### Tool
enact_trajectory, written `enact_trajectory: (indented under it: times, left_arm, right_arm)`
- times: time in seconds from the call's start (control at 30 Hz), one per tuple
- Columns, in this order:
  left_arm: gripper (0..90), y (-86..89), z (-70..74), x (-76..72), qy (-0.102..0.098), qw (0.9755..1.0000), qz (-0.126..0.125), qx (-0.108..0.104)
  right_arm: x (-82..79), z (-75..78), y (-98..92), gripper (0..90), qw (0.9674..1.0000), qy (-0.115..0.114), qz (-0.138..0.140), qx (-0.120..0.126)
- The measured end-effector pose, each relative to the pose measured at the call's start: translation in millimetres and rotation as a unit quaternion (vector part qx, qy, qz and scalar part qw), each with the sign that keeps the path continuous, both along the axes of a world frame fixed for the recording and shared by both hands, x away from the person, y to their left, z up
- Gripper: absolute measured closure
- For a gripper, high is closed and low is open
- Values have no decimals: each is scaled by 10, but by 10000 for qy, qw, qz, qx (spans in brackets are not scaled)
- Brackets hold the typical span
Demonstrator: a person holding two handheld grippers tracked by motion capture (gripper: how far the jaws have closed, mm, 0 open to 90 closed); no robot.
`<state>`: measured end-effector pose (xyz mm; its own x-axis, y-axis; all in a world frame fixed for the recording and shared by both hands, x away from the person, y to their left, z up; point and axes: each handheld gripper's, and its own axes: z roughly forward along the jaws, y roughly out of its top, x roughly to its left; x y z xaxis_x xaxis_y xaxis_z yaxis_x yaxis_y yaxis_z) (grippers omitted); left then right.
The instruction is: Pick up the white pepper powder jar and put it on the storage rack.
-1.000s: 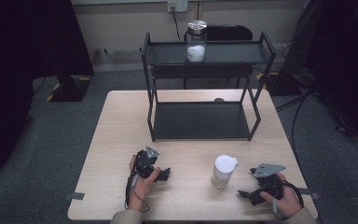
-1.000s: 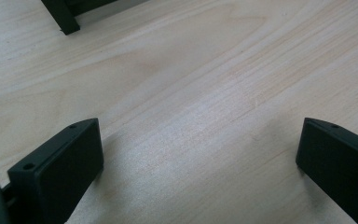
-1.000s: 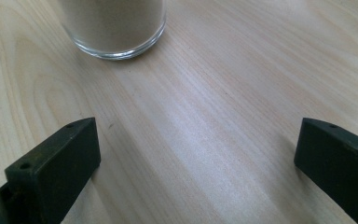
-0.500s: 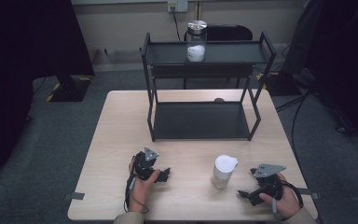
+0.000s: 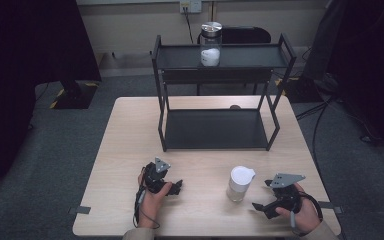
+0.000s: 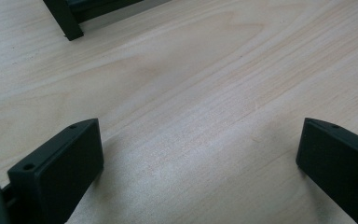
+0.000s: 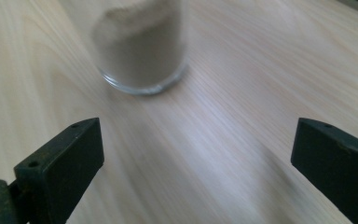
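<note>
A clear jar with a white lid [image 5: 241, 182] stands on the wooden table [image 5: 130, 150], near its front right. In the right gripper view its base [image 7: 140, 51] holds a beige powder and sits just ahead of the jaws, left of centre. My right gripper [image 5: 262, 195] [image 7: 193, 140] lies on the table right of the jar, open and holding nothing. My left gripper [image 5: 172, 189] [image 6: 198, 140] rests to the jar's left, open over bare wood. A second glass jar with a metal lid [image 5: 211, 44] stands on the top tier of the black shelf [image 5: 275, 56].
The black two-tier shelf takes up the table's far middle, and its lower tier [image 5: 217, 129] is bare. One shelf foot [image 6: 65, 21] is ahead of the left gripper. Cables trail on the grey carpet [image 5: 345, 150] to the right.
Almost nothing differs. The right hand has shifted very slightly near the white-lidded jar, and the left hand is still.
</note>
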<state>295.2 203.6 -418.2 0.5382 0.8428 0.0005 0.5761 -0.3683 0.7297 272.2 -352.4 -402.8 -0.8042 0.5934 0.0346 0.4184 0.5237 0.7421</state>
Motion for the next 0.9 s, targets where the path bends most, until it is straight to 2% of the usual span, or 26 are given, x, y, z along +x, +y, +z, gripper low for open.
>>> enact_trajectory:
  times: [0.2,0.47,0.53,0.6,0.7,0.77,0.87,0.9]
  left_arm:
    - [0,0,0,0,0,10000,-1,1]
    - [0,-1,-1,-1,2,10000,5,-4]
    - [0,-1,-1,-1,1,10000,5,-5]
    - [0,-1,-1,-1,0,10000,4,-4]
    - [0,0,0,-1,2,10000,3,-4]
    - [0,0,-1,-1,3,10000,4,-5]
    - [0,0,0,0,-1,10000,-1,1]
    - [0,0,0,0,1,10000,-1,1]
  right_arm:
    - [-41,22,95,12,9996,-58,15,293]
    - [21,2,270,12,9977,36,14,679]
    - [42,-26,299,15,9963,80,18,861]
    - [44,-48,348,46,9953,44,17,967]
    - [31,-67,459,93,9955,-102,-41,938]
    - [31,-102,504,129,9946,-168,-93,1017]
    - [2,-122,551,274,9940,-349,-213,1014]
    - [10,-125,543,277,9937,-354,-215,1041]
